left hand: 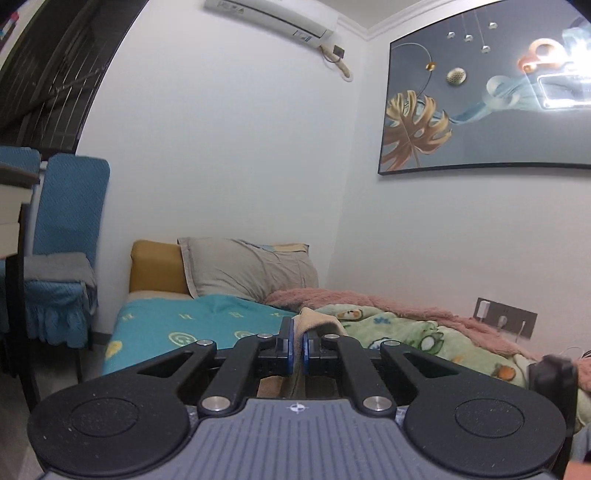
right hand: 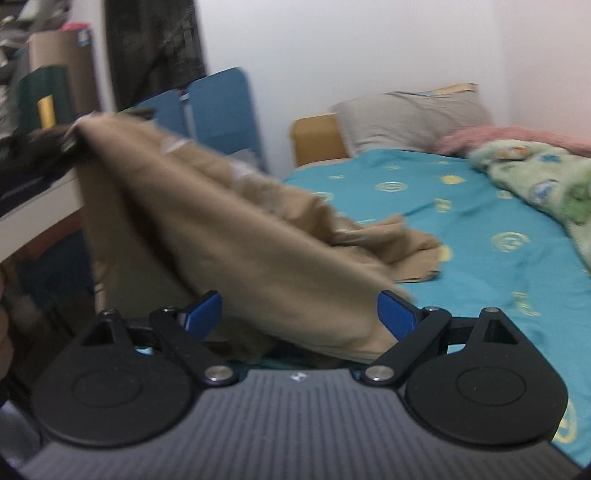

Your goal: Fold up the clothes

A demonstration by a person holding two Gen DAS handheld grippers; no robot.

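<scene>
Bed [right hand: 480, 229] with a turquoise patterned sheet fills the right of the right wrist view; a grey pillow [left hand: 247, 269] leans on a yellow headboard [left hand: 155, 266] at its far end, and a pink blanket [left hand: 369, 299] and a green printed blanket [left hand: 399, 328] are bunched along the wall side. Blue-covered chairs [left hand: 70, 206] stand beside the bed at the left, one with a grey cloth on its seat. On the wall: an air conditioner [left hand: 273, 16], a framed picture [left hand: 480, 103] with strong glare at its right edge, and a socket panel [left hand: 504, 317] with plugs in it. The tan garment [right hand: 229, 236] is lifted off the bed, stretched from a dark blurred shape at upper left of the right wrist view down across the right gripper [right hand: 299, 314], whose blue jaws are spread wide with the cloth draped between them, not pinched; its far end trails onto the sheet. It blocks the floor and part of the chairs. The left gripper [left hand: 298, 345] has its jaws closed nearly together on a fold of the tan cloth, little of which shows. Right wrist view is motion-blurred; the shelf clutter at upper left is unreadable.
</scene>
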